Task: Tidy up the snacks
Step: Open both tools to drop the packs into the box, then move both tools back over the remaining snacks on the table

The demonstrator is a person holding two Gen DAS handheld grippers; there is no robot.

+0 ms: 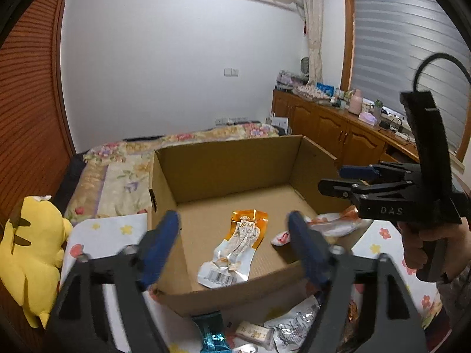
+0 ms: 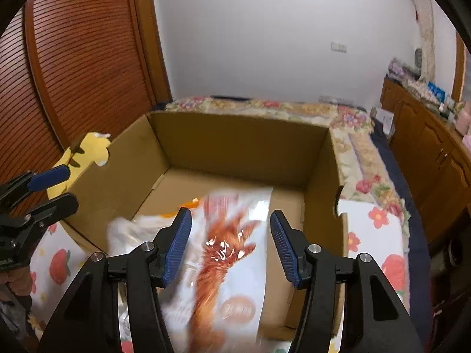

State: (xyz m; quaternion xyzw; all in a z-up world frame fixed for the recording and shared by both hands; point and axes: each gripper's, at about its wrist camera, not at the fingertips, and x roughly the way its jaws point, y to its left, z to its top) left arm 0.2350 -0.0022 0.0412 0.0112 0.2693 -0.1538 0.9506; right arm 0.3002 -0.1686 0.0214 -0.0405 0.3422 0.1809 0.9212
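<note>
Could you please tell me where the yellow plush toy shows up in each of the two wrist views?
Left wrist view: yellow plush toy at lower left edge, left of the brown cardboard box.
Right wrist view: toy at middle left, peeking over the box's left wall.
Shared landmark: the cardboard box.

"DAS" on the right gripper (image 1: 335, 181); snack print illegible.

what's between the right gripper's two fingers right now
A blurred white snack packet printed in orange-brown shows in the gap of the open right gripper, untouched by its pads, over the cardboard box; right wrist view.
</note>
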